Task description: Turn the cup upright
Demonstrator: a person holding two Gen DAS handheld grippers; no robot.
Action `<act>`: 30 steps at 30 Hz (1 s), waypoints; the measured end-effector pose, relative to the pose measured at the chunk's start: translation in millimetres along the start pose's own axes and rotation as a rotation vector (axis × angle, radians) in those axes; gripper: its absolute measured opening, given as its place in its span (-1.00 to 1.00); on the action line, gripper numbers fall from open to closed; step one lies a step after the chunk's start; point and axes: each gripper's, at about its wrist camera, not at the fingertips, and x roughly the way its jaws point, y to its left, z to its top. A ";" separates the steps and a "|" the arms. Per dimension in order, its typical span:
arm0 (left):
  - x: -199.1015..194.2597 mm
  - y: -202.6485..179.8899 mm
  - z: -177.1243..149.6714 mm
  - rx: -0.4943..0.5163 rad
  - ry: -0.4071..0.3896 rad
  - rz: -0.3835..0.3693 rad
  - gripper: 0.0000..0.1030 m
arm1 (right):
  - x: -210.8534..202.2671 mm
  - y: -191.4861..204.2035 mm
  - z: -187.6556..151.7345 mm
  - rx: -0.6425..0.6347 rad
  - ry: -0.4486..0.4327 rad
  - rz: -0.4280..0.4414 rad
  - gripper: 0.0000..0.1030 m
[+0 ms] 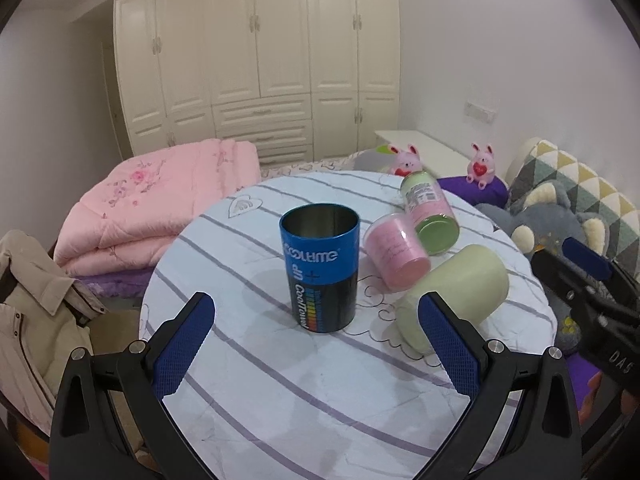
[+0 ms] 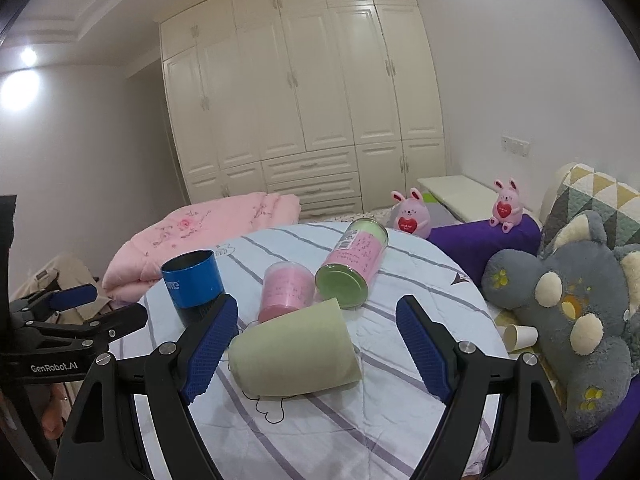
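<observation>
A blue and black metal cup point(image 1: 320, 268) stands upright with its mouth up on the round striped table point(image 1: 280, 380); it also shows in the right wrist view point(image 2: 194, 284). A pale green cup point(image 1: 452, 296) lies on its side, also in the right wrist view point(image 2: 296, 352). A pink cup point(image 1: 396, 252) point(image 2: 286, 292) and a pink and green canister point(image 1: 430, 212) point(image 2: 354, 264) lie on their sides behind it. My left gripper point(image 1: 316, 348) is open and empty, in front of the blue cup. My right gripper point(image 2: 316, 348) is open and empty, its fingers either side of the green cup.
A folded pink quilt point(image 1: 160, 208) lies left of the table. A grey plush toy point(image 2: 568, 312) and purple cushions point(image 2: 480, 240) lie to the right, with two pink bunny toys point(image 2: 412, 216) behind. A white wardrobe point(image 2: 304, 96) fills the back wall.
</observation>
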 end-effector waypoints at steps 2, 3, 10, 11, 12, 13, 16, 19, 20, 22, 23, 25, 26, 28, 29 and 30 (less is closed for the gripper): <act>-2.3 -1.5 -0.3 -0.002 -0.005 -0.003 1.00 | -0.7 1.6 -0.2 -0.012 -0.005 -0.007 0.61; -3.4 -1.2 -0.3 -0.009 -0.008 -0.001 1.00 | -1.1 3.2 -0.5 -0.022 -0.006 -0.013 0.61; -7.4 -0.5 1.3 -0.027 -0.010 -0.007 1.00 | -3.0 12.6 -3.5 -0.086 -0.013 -0.052 0.61; -7.9 -0.2 1.4 -0.029 -0.010 -0.004 1.00 | -3.4 13.3 -3.7 -0.088 -0.014 -0.047 0.61; -7.8 0.0 1.5 -0.031 -0.007 -0.002 1.00 | -3.9 14.2 -4.1 -0.091 -0.015 -0.045 0.61; -7.8 0.1 1.6 -0.032 -0.003 0.001 1.00 | -4.0 15.0 -4.3 -0.094 -0.016 -0.047 0.61; -7.7 0.6 2.0 -0.035 0.002 0.002 1.00 | -3.0 16.4 -4.8 -0.101 -0.012 -0.051 0.61; -9.6 0.1 2.2 -0.036 -0.001 0.002 1.00 | -3.3 17.5 -4.9 -0.105 -0.012 -0.051 0.61; -9.2 0.1 2.4 -0.034 0.001 0.004 1.00 | -3.5 18.0 -4.8 -0.107 -0.013 -0.051 0.61; -9.7 -0.4 2.5 -0.036 -0.003 0.002 1.00 | -4.7 18.2 -5.0 -0.111 -0.016 -0.052 0.61; -10.0 -1.5 2.1 -0.034 -0.003 0.006 1.00 | -4.8 18.6 -4.8 -0.113 -0.018 -0.052 0.61; -10.8 -3.0 2.1 -0.030 -0.007 0.014 1.00 | -5.6 19.4 -4.8 -0.116 -0.022 -0.055 0.61; -11.2 -3.7 2.0 -0.027 -0.010 0.019 1.00 | -5.5 19.6 -4.8 -0.118 -0.023 -0.056 0.61; -11.9 -5.2 2.0 -0.025 -0.013 0.018 1.00 | -6.1 19.8 -4.7 -0.120 -0.026 -0.059 0.61; -12.3 -6.0 1.9 -0.023 -0.013 0.018 1.00 | -6.1 19.9 -4.5 -0.121 -0.027 -0.060 0.61; -12.8 -6.6 1.9 -0.024 -0.017 0.017 1.00 | -6.2 19.7 -4.6 -0.121 -0.027 -0.060 0.61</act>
